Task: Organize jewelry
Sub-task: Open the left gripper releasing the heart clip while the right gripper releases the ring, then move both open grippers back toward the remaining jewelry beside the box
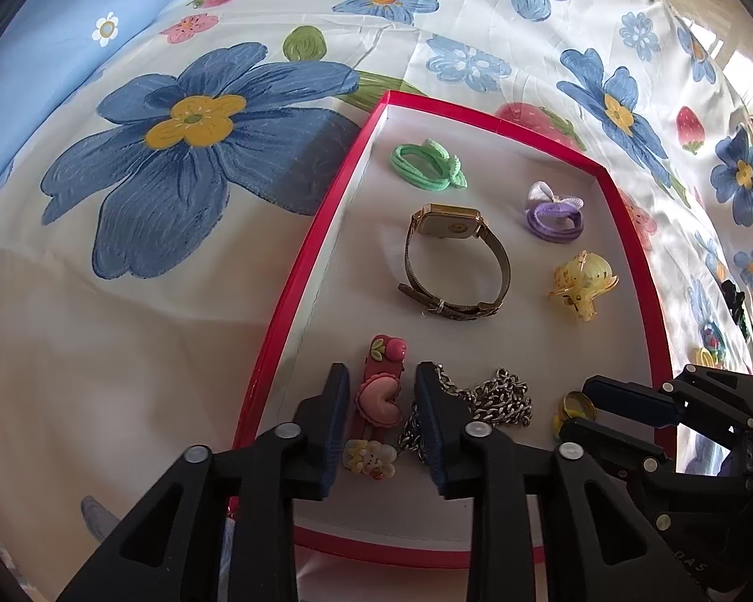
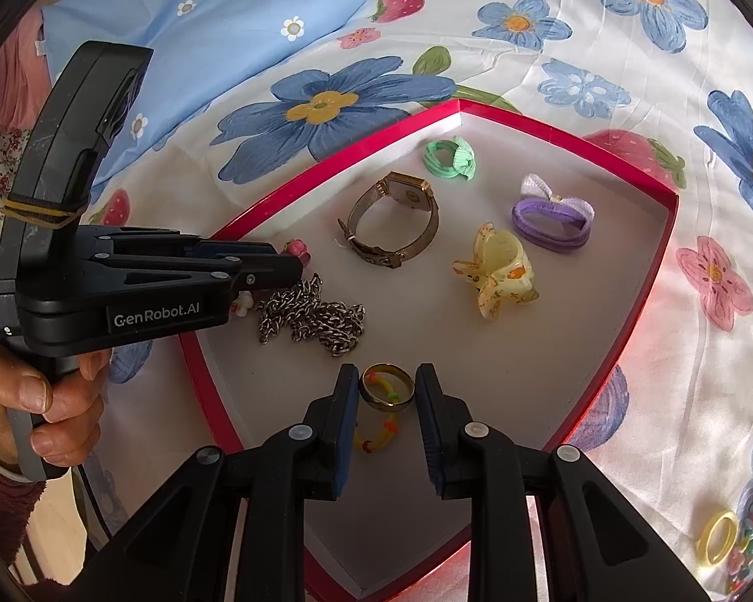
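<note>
A pink hair clip (image 1: 379,401) with a heart and a cherry charm lies in the red-rimmed tray (image 1: 301,261), between the fingers of my left gripper (image 1: 382,401). The pads stand a little off both its sides, so that gripper is open. My right gripper (image 2: 386,396) is shut on a gold ring (image 2: 386,391) just above the tray floor (image 2: 672,231); a yellow beaded ring (image 2: 376,434) hangs through it. In the left wrist view the right gripper (image 1: 575,409) shows at the tray's right side. The left gripper (image 2: 291,263) reaches in from the left.
In the tray lie a silver chain (image 2: 311,321), a gold watch (image 2: 391,220), a green hair tie (image 2: 449,158), a purple bow tie (image 2: 552,220) and a yellow claw clip (image 2: 497,271). A yellow ring (image 2: 718,537) and beads (image 2: 750,516) lie on the flowered bedspread. A hand (image 2: 50,401) holds the left gripper.
</note>
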The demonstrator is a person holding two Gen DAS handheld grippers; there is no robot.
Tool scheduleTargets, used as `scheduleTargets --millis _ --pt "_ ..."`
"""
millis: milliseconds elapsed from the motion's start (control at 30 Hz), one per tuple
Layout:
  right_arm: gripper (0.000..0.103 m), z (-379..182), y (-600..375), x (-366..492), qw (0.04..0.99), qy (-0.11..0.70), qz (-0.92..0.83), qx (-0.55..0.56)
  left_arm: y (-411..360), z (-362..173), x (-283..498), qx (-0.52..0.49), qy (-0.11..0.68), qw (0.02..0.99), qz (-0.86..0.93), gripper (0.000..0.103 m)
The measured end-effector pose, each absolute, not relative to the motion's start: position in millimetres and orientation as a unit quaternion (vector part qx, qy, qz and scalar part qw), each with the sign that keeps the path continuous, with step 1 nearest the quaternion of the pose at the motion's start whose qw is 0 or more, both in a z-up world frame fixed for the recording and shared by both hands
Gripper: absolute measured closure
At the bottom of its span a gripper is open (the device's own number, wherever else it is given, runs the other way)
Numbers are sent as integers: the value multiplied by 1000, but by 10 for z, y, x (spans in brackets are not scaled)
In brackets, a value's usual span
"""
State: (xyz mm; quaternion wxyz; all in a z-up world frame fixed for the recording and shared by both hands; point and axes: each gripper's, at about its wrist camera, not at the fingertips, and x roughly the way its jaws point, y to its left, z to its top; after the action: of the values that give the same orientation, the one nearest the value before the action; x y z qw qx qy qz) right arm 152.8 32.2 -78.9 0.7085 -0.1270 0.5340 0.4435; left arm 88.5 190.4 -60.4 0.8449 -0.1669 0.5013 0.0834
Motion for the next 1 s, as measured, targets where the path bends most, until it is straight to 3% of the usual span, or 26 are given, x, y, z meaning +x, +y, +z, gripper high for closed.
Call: scheduleTargets --millis 300,500,1000 --pt "71 -730 231 1523 714 533 441 -108 1922 -513 811 -177 491 849 87 70" --pt "60 -556 -39 1557 733 524 429 -66 1919 -374 689 -195 472 855 90 60" --pt "58 -239 -1146 1625 785 507 354 25 1445 -47 515 -184 459 868 52 46"
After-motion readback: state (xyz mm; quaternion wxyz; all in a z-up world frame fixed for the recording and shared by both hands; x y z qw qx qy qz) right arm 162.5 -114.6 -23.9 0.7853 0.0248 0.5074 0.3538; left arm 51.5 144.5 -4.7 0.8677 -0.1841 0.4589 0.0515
